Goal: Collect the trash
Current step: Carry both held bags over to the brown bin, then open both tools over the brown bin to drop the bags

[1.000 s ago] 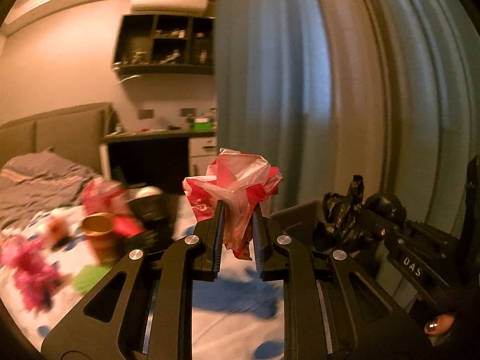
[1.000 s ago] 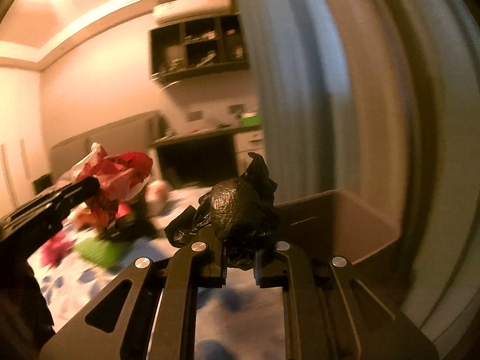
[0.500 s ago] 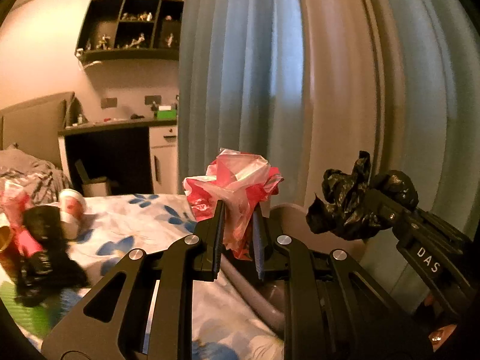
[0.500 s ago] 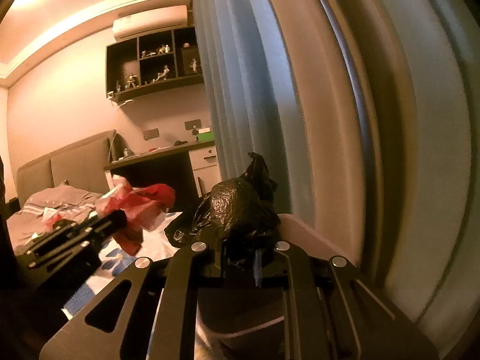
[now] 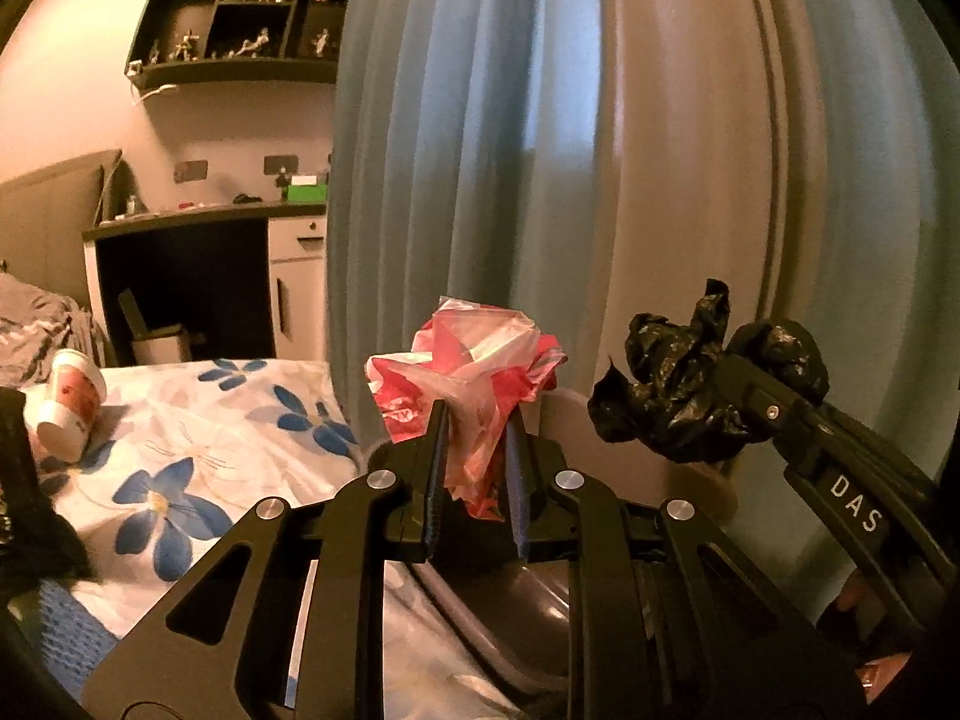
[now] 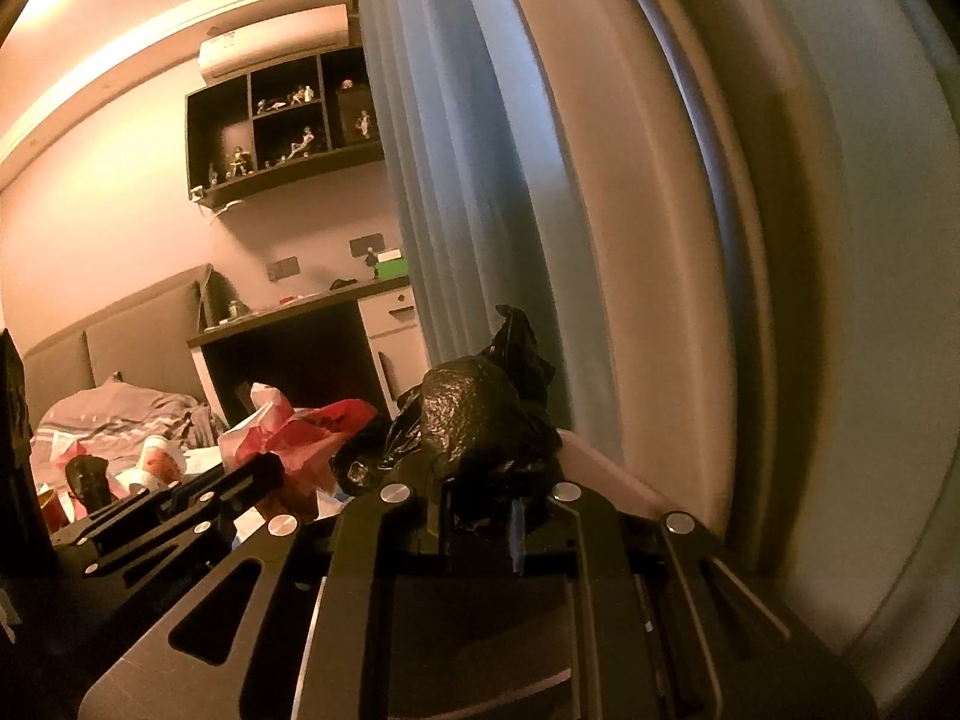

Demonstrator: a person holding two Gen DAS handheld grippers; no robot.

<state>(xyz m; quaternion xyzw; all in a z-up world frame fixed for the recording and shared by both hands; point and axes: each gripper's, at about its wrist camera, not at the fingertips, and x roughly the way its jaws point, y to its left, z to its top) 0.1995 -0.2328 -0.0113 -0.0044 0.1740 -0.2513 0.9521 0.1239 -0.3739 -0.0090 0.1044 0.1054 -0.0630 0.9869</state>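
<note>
My left gripper (image 5: 475,420) is shut on a crumpled red and white plastic bag (image 5: 462,372), held up in the air. It also shows at the left of the right wrist view (image 6: 288,441). My right gripper (image 6: 483,492) is shut on a crumpled black plastic bag (image 6: 474,414). In the left wrist view that black bag (image 5: 678,384) hangs to the right of the red one, at about the same height. Below both grippers lies a dark bin or tub (image 5: 528,612) with a pale rim (image 6: 606,468).
A bed with a blue-flower sheet (image 5: 198,456) lies to the left. A paper cup (image 5: 66,408) lies tipped on it, with more litter (image 6: 90,480) further left. A blue curtain (image 5: 450,180) hangs just ahead. A desk (image 5: 204,264) and wall shelf (image 5: 240,30) stand behind.
Both grippers have swung right from over the bed toward the curtain and the dark bin, still holding their bags. The litter on the bed has slid out to the left.
</note>
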